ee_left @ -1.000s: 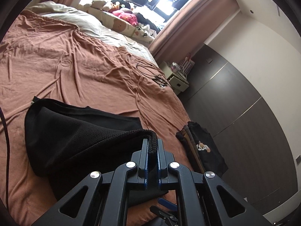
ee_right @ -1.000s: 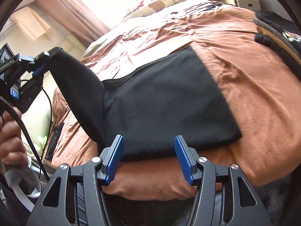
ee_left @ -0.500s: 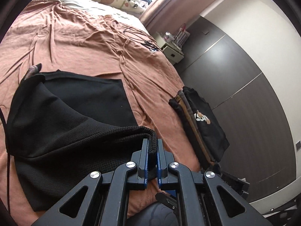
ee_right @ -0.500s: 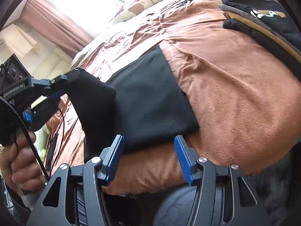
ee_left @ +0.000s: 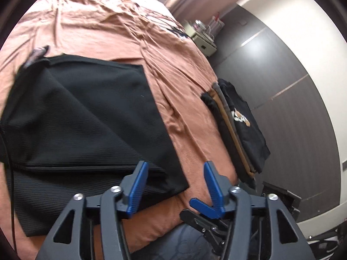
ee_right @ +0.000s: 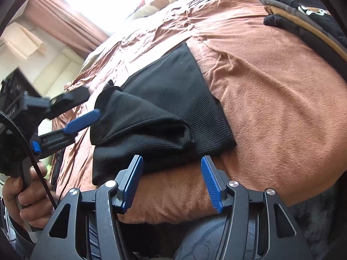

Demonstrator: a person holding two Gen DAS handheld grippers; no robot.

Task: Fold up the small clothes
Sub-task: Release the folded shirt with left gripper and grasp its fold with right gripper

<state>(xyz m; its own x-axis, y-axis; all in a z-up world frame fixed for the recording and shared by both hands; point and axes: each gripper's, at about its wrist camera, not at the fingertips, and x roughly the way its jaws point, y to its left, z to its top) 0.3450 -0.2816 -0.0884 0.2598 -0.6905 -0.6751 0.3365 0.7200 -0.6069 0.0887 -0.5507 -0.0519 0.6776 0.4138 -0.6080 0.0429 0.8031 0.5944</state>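
Rust-covered bed [ee_left: 104,21], black garment [ee_left: 86,112], folded stack [ee_left: 238,125]

- I see the garment [ee_left: 86,119] lying on the bed [ee_left: 184,69], near its front edge, with one part folded over the rest.
- To the right of it, well apart, a stack of clothes [ee_left: 238,125] lies at the bed's right edge.
- A nightstand [ee_left: 203,41] stands behind the stack, beside the bed.
- Pillows [ee_right: 164,0] lie at the far end.
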